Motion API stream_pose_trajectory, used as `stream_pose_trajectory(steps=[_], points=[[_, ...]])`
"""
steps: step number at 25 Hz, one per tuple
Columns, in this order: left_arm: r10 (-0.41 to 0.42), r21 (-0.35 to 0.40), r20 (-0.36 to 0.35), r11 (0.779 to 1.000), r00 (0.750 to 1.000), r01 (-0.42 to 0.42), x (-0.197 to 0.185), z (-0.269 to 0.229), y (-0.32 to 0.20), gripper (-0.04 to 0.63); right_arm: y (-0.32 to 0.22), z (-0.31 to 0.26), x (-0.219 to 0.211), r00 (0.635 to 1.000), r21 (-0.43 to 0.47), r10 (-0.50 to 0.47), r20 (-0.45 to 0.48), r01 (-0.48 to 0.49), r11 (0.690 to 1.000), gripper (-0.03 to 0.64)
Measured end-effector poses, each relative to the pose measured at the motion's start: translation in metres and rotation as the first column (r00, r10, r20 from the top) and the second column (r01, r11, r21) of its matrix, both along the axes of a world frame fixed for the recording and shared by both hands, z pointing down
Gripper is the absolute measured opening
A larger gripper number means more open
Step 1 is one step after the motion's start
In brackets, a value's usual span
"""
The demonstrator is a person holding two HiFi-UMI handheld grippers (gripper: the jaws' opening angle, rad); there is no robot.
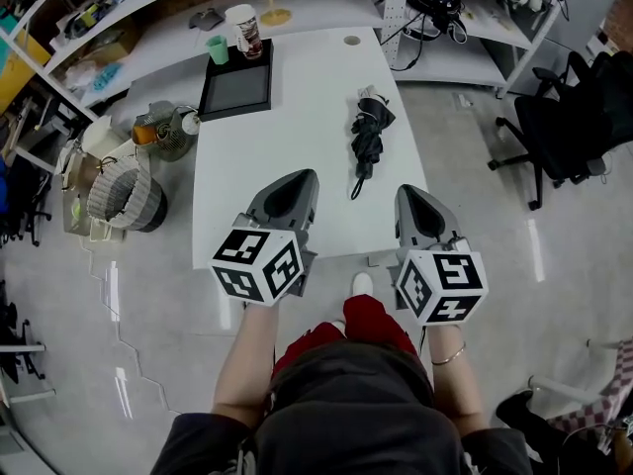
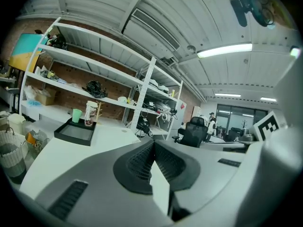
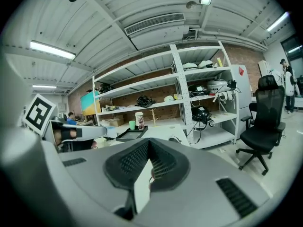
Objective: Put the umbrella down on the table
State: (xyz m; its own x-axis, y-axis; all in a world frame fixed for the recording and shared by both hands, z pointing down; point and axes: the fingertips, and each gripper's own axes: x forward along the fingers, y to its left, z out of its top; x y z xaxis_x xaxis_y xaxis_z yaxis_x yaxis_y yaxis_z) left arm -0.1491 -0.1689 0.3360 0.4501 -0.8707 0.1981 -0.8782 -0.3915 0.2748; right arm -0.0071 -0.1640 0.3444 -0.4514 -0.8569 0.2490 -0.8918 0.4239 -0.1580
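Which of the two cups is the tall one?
The white-lidded cup, right of the short green cup in the head view, at the black tray's far edge.

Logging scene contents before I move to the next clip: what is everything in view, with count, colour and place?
table: one, white, centre of the head view
umbrella: one, black, folded, lying on the table's right part
tray: one, black, far left part of the table
cup: one, green, at the tray's far edge
jar: one, white lid, beside the cup
basket: one, pale woven, on the floor left of the table
office chair: one, black, on the floor to the right
left gripper: one, grey, at the table's near edge, jaws shut, empty
right gripper: one, grey, at the table's near edge, jaws shut, empty
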Motion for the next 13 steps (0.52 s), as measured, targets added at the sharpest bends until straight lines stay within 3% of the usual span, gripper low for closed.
stream_pose_trajectory(steps=[13], points=[[-0.013,0.012,0.021,1.0,1.0,0.012,-0.009,-0.005,0.051,0.012,0.047,-0.005,0.0,1.0,0.014,-0.005,0.02,0.005,1.0,0.018]])
